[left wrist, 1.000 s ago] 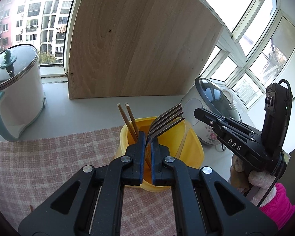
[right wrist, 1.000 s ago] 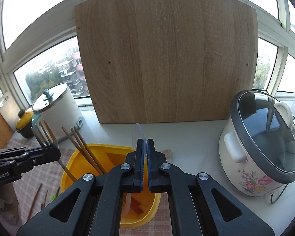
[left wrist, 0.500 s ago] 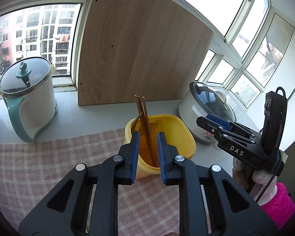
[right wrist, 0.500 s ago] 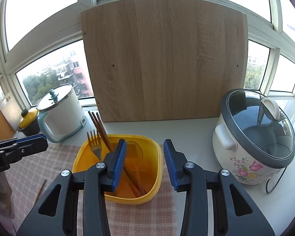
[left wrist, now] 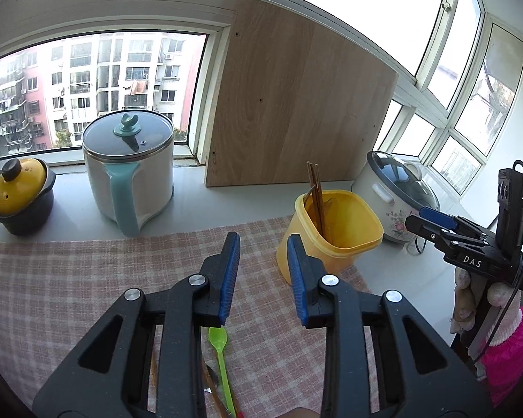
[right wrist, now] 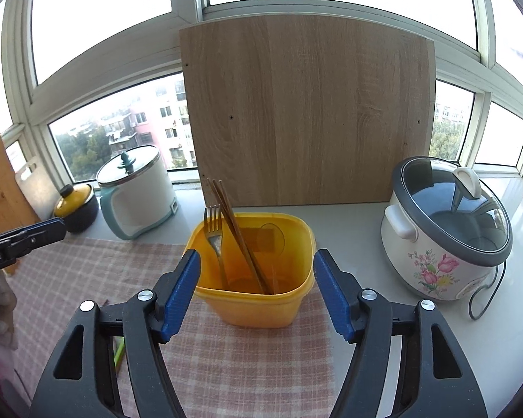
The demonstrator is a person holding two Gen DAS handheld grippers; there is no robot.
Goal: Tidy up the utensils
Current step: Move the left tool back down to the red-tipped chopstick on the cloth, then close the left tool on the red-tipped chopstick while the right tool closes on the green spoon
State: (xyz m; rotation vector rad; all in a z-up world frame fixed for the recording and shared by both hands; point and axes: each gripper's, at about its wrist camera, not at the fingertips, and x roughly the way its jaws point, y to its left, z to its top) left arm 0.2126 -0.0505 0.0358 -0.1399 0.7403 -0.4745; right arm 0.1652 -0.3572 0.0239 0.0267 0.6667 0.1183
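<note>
A yellow plastic container (right wrist: 251,303) stands on the checked cloth (right wrist: 226,365) and holds a fork (right wrist: 214,237), brown chopsticks (right wrist: 233,223) and a clear spoon (right wrist: 272,240). It also shows in the left wrist view (left wrist: 331,240). My right gripper (right wrist: 256,292) is open and empty, just in front of the container. My left gripper (left wrist: 263,278) is open and empty, to the left of the container and above the cloth. A green plastic spoon (left wrist: 219,351) and dark sticks (left wrist: 212,386) lie on the cloth under the left gripper.
A white and teal kettle pot (left wrist: 129,170) and a yellow-lidded black pot (left wrist: 19,195) stand at the back left. A flowered rice cooker (right wrist: 442,230) stands at the right. A wooden board (right wrist: 307,118) leans on the window behind.
Both grippers opened, dropping the fork and the clear spoon into the yellow container, then pulled back from it. The left gripper has swung left.
</note>
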